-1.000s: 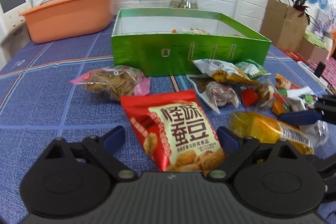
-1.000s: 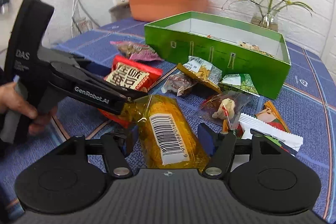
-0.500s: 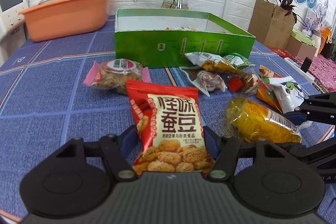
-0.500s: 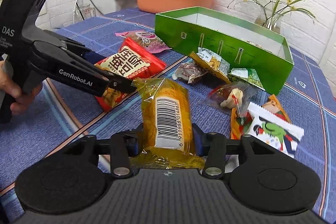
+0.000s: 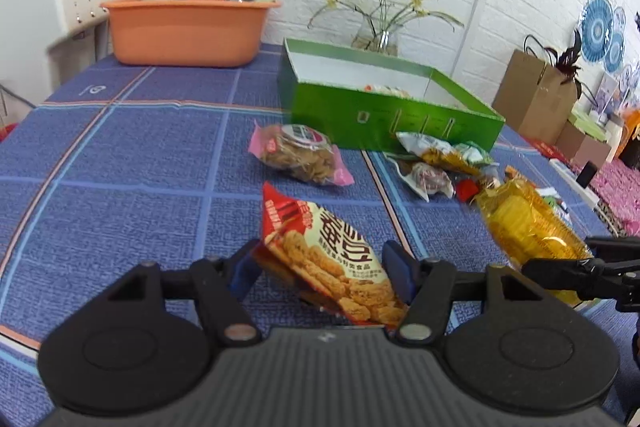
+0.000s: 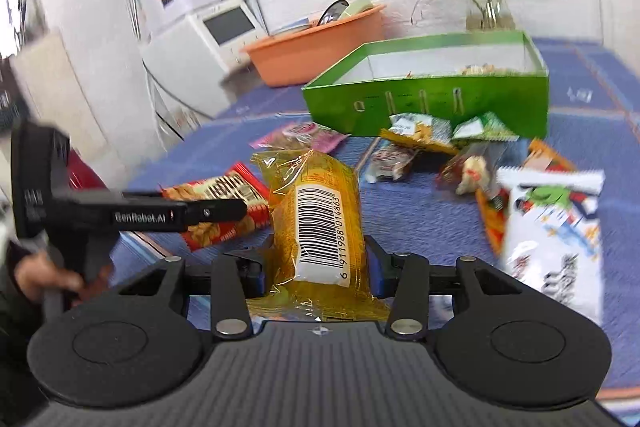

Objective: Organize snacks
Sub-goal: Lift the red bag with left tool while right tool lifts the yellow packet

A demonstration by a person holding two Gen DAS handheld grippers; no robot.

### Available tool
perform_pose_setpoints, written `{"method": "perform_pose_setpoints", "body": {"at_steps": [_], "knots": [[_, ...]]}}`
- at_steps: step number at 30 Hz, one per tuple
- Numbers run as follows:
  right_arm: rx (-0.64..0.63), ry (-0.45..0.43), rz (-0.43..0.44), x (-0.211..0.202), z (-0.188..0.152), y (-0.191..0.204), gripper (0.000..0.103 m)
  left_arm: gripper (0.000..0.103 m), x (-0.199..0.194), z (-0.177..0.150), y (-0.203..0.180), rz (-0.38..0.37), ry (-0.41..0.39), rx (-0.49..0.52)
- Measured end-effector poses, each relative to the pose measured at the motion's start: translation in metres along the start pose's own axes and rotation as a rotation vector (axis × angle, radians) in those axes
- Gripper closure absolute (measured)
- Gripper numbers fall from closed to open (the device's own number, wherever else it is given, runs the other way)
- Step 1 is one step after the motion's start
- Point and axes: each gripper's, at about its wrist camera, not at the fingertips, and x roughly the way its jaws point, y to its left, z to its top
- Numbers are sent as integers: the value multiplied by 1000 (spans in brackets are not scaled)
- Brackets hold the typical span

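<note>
Both tongs grip a snack bag above the table.
The left tongs (image 5: pixel 322 267), partly closed, pinch the red snack bag (image 5: pixel 324 259) by its sides. The right tongs (image 6: pixel 316 263), set wider, clamp the yellow packet (image 6: pixel 316 215) at its lower half. The green box (image 5: pixel 384 107) stands well ahead of both, loose snacks (image 6: pixel 420 143) just before it.

loose snacks (image 5: pixel 436 163) crowd the green box (image 5: pixel 384 119) front; left tablecloth (image 5: pixel 120 167) bare

Left gripper (image 5: pixel 320 267) clamps red snack bag (image 5: pixel 324 259) bottom center, tilted; green box (image 5: pixel 384 115) center, orange basin (image 5: pixel 184 31) upper left.
</note>
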Motion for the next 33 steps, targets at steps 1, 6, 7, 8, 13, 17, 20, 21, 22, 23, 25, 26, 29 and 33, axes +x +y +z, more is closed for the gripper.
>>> {"method": "perform_pose_setpoints", "body": {"at_steps": [1, 6, 7, 8, 13, 17, 20, 21, 22, 23, 25, 26, 29, 33], "knots": [[19, 0, 10, 0, 0, 0, 29, 42, -3, 1, 1, -4, -5, 0], [38, 3, 16, 0, -4, 3, 29, 60, -3, 1, 1, 22, 27, 25], [39, 4, 19, -1, -5, 3, 29, 51, -1, 0, 1, 38, 42, 32], [38, 4, 23, -2, -5, 4, 29, 43, 0, -1, 0, 47, 39, 43], [43, -3, 37, -5, -5, 1, 29, 15, 15, -2, -21, 56, 127, 271], [74, -16, 48, -6, -7, -4, 28, 0, 28, -10, -38, 92, 180, 508], [96, -13, 58, -5, -10, -8, 28, 0, 31, -6, -38, 183, 176, 512], [105, -11, 63, -5, -11, -10, 28, 0, 32, -7, -39, 221, 157, 506], [113, -8, 68, -4, -12, -12, 28, 0, 33, -8, -39, 245, 141, 490], [122, -3, 72, -4, -12, -13, 28, 0, 33, -10, -37, 257, 131, 455], [139, 8, 76, -2, -14, -16, 28, 0, 32, -9, -33, 289, 141, 323], [147, 13, 79, -2, -14, -17, 28, 0, 32, -10, -28, 296, 140, 241], [171, 8, 92, -3, -16, -20, 28, 0, 32, -13, -13, 283, 122, 41], [182, -4, 108, -6, -18, -21, 28, 0, 29, -22, -11, 272, 55, 57]]}}
